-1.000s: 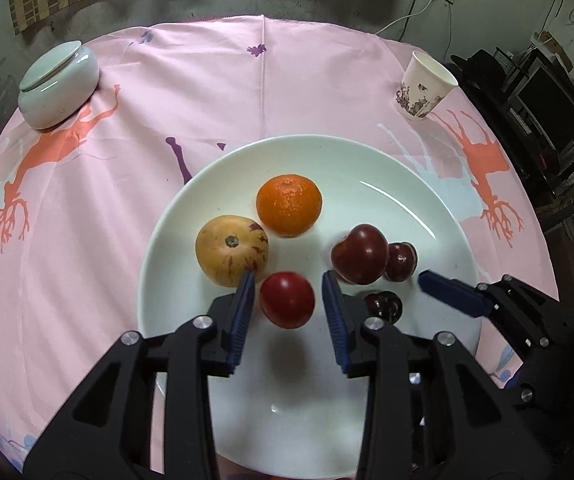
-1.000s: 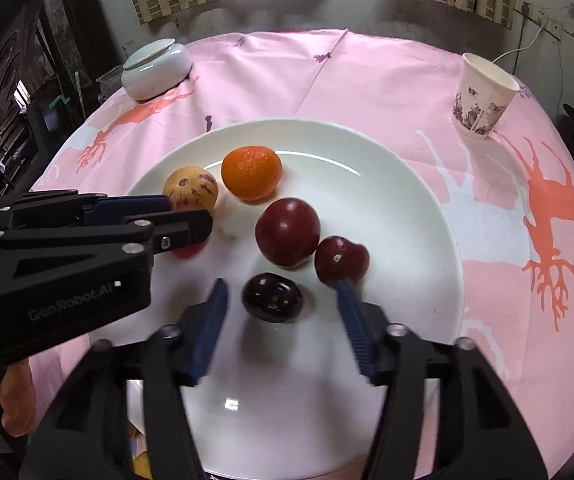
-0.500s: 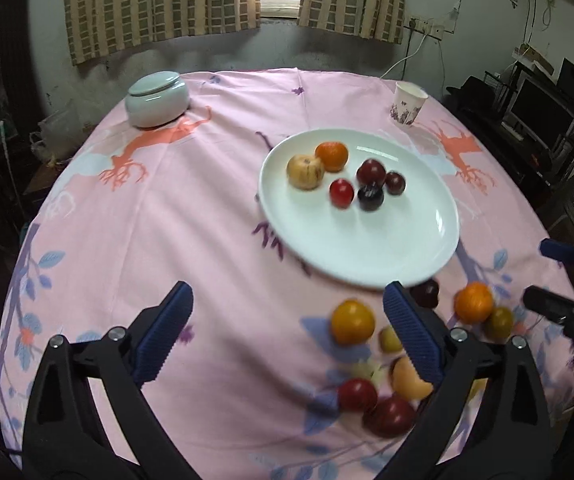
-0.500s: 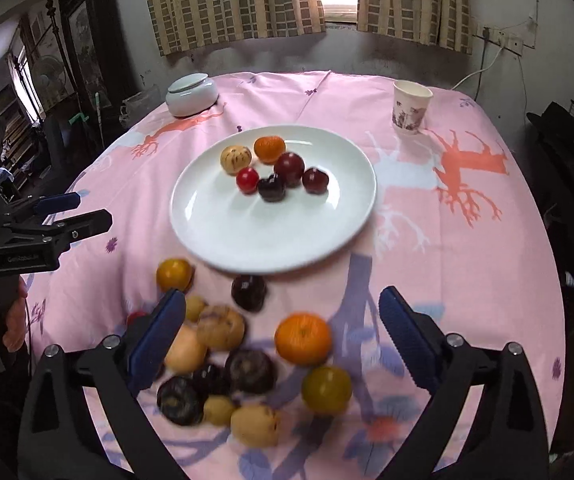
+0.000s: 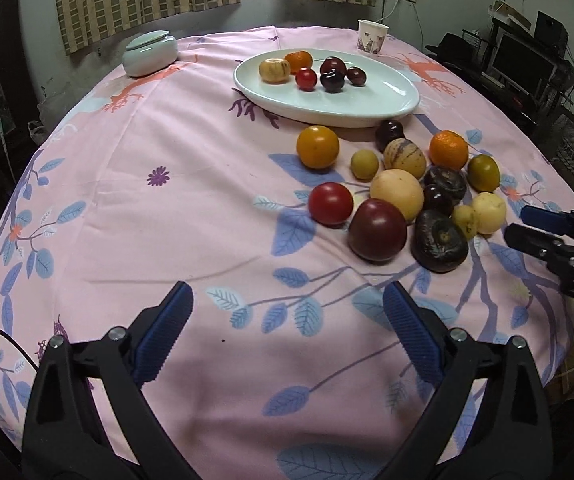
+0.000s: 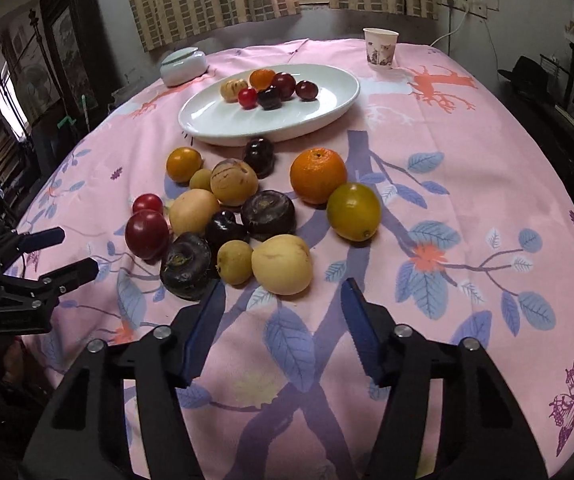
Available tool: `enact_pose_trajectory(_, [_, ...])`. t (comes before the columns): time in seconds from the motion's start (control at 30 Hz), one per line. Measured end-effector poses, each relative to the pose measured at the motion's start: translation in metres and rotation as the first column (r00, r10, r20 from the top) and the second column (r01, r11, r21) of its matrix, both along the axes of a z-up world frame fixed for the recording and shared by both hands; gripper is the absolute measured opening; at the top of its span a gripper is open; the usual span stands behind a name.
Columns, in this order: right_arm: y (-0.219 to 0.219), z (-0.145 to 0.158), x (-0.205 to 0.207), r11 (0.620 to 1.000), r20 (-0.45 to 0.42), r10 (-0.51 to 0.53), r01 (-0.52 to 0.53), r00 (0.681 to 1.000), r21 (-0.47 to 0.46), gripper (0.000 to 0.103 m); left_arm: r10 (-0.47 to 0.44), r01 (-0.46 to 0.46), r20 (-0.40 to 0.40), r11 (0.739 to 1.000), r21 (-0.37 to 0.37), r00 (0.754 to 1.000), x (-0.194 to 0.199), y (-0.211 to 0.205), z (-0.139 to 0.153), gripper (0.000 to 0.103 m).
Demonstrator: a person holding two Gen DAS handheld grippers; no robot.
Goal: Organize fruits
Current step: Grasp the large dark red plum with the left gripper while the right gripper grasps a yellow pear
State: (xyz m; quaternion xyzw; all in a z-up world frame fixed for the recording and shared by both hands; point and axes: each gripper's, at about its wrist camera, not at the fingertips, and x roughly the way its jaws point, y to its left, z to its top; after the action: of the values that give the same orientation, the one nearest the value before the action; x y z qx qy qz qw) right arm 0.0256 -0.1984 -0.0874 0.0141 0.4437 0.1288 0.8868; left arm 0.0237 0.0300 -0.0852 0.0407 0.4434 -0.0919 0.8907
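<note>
Left gripper (image 5: 287, 328): jaws spread wide over bare pink tablecloth (image 5: 159, 128), nothing between the blue pads, well short of the white plate (image 5: 367, 108). Right gripper (image 6: 283, 316): jaws closing, nothing between them yet, pale yellow fruit (image 6: 282, 264) just ahead of the tips, on the near side of the pile from the plate. Loose fruit heaped on the cloth just in front of the plate: dark plum (image 6: 259, 155) almost at the plate's rim, orange (image 6: 318, 175) and yellow-green citrus (image 6: 353, 211) to the right of it, yellow-orange round fruit (image 5: 317, 147) to the left, red tomato (image 5: 330, 203) and dark red plum (image 5: 377, 229) farther from the plate, two wrinkled dark purple fruits (image 5: 439, 240) among them. On the plate, toward its far side: six pieces bunched together, among them a striped yellow fruit (image 5: 274, 70), a small orange (image 5: 298, 60), a small red fruit (image 5: 306, 79) and dark plums. Beyond the plate, paper cup (image 5: 372, 37) to the right and lidded white jar (image 5: 150, 53) to the left.
</note>
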Motion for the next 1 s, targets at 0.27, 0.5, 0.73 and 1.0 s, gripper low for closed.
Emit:
enact_pose_trajectory(0.27, [0.004, -0.019, 0.023, 0.998, -0.032, -0.016, 0.014, 0.999, -0.054, 0.049, 0.019, -0.02, -0.013, 1.0, -0.022, 1.0, -0.002, 0.006, 0.001, 0.098])
enact_pose_trajectory(0.5, [0.002, -0.018, 0.029, 1.0, -0.044, -0.009, 0.009, 0.999, -0.01, 0.039, 0.016, -0.017, -0.034, 1.0, -0.026, 0.999, 0.007, -0.001, -0.001, 0.098])
enact_pose_trajectory(0.73, [-0.023, 0.001, 0.004, 0.996, -0.033, -0.044, 0.046, 0.999, 0.08, 0.039, 0.003, -0.005, -0.066, 1.0, -0.026, 0.998, 0.024, -0.018, -0.01, 0.098])
enact_pose_trajectory(1.0, [-0.038, -0.002, -0.005, 0.989, -0.067, -0.063, 0.071, 0.996, 0.129, 0.039, 0.017, -0.023, -0.105, 0.999, -0.048, 0.994, 0.043, -0.038, -0.026, 0.088])
